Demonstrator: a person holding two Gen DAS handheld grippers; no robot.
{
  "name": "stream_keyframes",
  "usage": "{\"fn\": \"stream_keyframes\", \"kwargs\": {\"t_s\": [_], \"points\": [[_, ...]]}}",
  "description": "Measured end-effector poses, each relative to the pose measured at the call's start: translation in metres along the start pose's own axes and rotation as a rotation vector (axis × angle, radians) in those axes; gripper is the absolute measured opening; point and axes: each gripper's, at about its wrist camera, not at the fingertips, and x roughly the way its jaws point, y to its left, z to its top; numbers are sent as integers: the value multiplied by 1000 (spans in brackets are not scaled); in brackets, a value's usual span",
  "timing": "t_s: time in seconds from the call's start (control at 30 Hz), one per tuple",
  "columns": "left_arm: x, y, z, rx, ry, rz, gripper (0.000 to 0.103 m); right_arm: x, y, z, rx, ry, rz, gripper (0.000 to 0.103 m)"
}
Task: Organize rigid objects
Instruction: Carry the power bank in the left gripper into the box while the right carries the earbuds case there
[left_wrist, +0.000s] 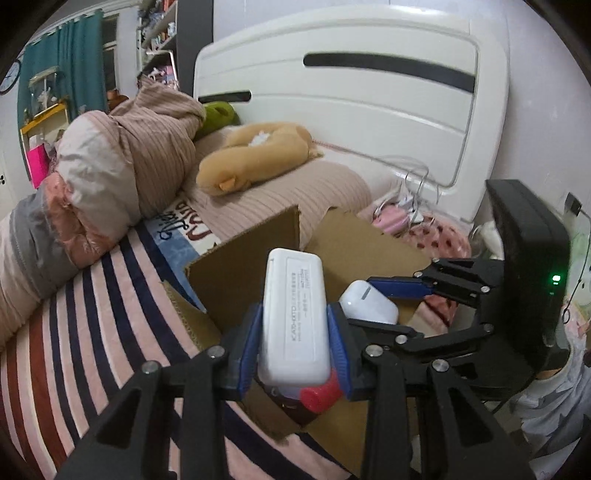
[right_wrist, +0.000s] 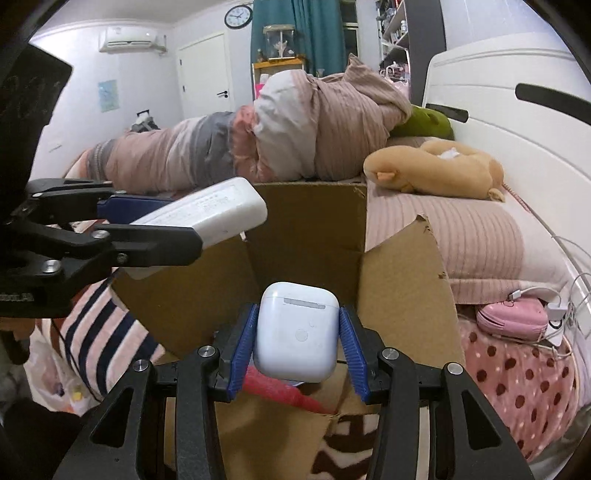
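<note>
My left gripper (left_wrist: 293, 338) is shut on a long white power bank (left_wrist: 293, 314), held above an open cardboard box (left_wrist: 236, 269) on the bed. In the right wrist view the same power bank (right_wrist: 218, 212) sticks out at the upper left. My right gripper (right_wrist: 297, 334) is shut on a white earbud case (right_wrist: 297, 332), also over the cardboard box (right_wrist: 399, 280). From the left wrist view the earbud case (left_wrist: 369, 301) and the right gripper sit just to the right. Something red (left_wrist: 319, 395) lies inside the box below the power bank.
A tan plush toy (left_wrist: 255, 155) and a rolled pink quilt (left_wrist: 122, 177) lie on the striped bed cover (left_wrist: 74, 350). The white headboard (left_wrist: 351, 92) stands behind. A pink pouch (right_wrist: 511, 319) with white cables lies to the right of the box.
</note>
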Motion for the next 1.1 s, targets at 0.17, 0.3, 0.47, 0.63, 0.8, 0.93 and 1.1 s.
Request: {"fn": "stream_keyframes", "kwargs": {"t_s": [0.17,0.3,0.47,0.63,0.8,0.93,1.1], "points": [[26,5,3,11,56,15,32,3,-3,-8,-11,-5,-11,41],[40,9,3,15,84,26,32,6,-5,-6,-23,-14,-11,41],[47,9,3,24,89,29,32,7,-8,-4,-19,-16,-3,41],[43,9,4,17,76,25,33,8,-8,-4,-21,-13,-3,41],[36,12,4,-1,58,26,44,6,-7,-4,-19,-9,2,41],[20,14,3,-27,17,25,59,3,-4,-3,-21,-10,12,42],[-19,15,-2,-71,-77,67,80,-7,1,0,-26,-38,56,52]]}}
